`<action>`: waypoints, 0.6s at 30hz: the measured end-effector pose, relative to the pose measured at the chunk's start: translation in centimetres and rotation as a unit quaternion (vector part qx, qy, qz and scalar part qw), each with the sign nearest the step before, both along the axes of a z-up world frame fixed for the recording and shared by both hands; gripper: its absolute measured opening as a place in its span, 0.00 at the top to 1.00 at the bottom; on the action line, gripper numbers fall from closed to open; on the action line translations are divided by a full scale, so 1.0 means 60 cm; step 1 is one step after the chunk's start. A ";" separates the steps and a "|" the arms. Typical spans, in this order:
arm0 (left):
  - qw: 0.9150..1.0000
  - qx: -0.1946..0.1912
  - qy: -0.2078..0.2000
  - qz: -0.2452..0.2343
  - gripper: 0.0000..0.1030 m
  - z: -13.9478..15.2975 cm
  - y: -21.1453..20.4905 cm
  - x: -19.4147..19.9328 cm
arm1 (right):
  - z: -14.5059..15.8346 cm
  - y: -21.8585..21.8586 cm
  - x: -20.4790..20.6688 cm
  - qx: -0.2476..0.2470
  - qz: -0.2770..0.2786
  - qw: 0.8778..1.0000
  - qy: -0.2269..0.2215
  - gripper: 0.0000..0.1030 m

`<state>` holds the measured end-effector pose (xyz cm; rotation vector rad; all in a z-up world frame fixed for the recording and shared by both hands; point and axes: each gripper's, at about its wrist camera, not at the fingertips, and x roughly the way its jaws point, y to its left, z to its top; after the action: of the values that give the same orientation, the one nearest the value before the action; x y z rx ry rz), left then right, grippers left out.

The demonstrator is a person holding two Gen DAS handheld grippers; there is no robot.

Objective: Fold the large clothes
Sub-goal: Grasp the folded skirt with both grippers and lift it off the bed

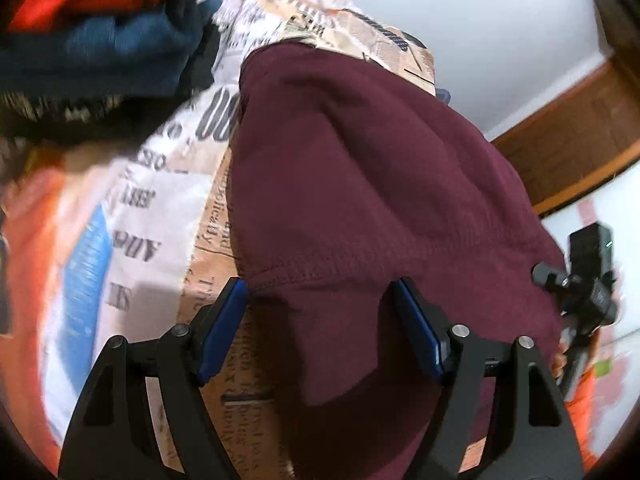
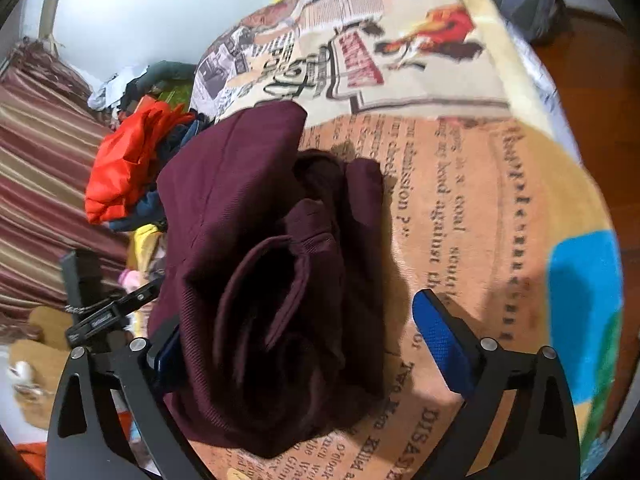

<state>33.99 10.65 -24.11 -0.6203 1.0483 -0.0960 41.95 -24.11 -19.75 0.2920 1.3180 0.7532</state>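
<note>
A large maroon garment (image 1: 360, 184) lies bunched and partly folded on a newspaper-print bedspread (image 1: 160, 184). My left gripper (image 1: 320, 300) is open, its blue pads on either side of the garment's stitched hem, just above the cloth. In the right wrist view the same maroon garment (image 2: 260, 240) lies in rolled folds on the bedspread (image 2: 460, 200). My right gripper (image 2: 304, 332) is open, straddling the near end of the bundle; the left pad is partly hidden behind cloth. The right gripper's body (image 1: 588, 280) shows at the left view's right edge.
A pile of other clothes, orange (image 2: 124, 168) and dark blue, lies beyond the garment; it also shows in the left view (image 1: 100, 40). A striped curtain (image 2: 36, 184) hangs at left. Wooden floor and a dark bag (image 2: 532, 0) lie past the bed edge.
</note>
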 end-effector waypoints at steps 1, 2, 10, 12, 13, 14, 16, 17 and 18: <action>1.000 -0.012 0.004 0.002 0.25 -0.007 0.002 0.005 | -0.006 0.005 0.004 0.004 0.003 1.000 0.010 0.05; 1.000 -0.018 0.006 0.003 0.24 -0.011 0.002 0.009 | -0.009 0.011 0.007 0.006 0.005 1.000 0.013 0.05; 0.992 -0.127 0.019 0.015 0.18 -0.055 0.018 0.031 | -0.010 0.020 0.015 0.026 -0.013 0.999 0.028 0.20; 0.990 -0.142 0.017 0.014 0.18 -0.060 0.019 0.032 | -0.005 0.017 0.009 0.026 -0.019 0.999 0.025 0.28; 0.989 -0.145 0.016 0.016 0.18 -0.059 0.018 0.031 | 0.000 0.017 0.004 0.022 -0.021 0.999 0.020 0.33; 0.989 -0.145 0.016 0.016 0.19 -0.059 0.018 0.031 | 0.005 0.019 0.000 0.018 -0.023 0.999 0.016 0.40; 0.990 -0.139 0.014 0.016 0.28 -0.049 0.013 0.027 | 0.020 0.023 -0.010 0.007 -0.029 1.000 0.007 0.48; 0.991 -0.136 0.011 0.014 0.31 -0.041 0.015 0.024 | 0.026 0.025 -0.014 0.002 -0.030 1.000 0.002 0.52; 0.991 -0.132 0.008 0.012 0.38 -0.034 0.020 0.024 | 0.032 0.029 -0.014 -0.002 -0.031 1.000 -0.002 0.54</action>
<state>35.43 11.83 -26.17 -0.8741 1.0525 -0.2109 41.09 -22.38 -17.83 0.3268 1.3014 0.6993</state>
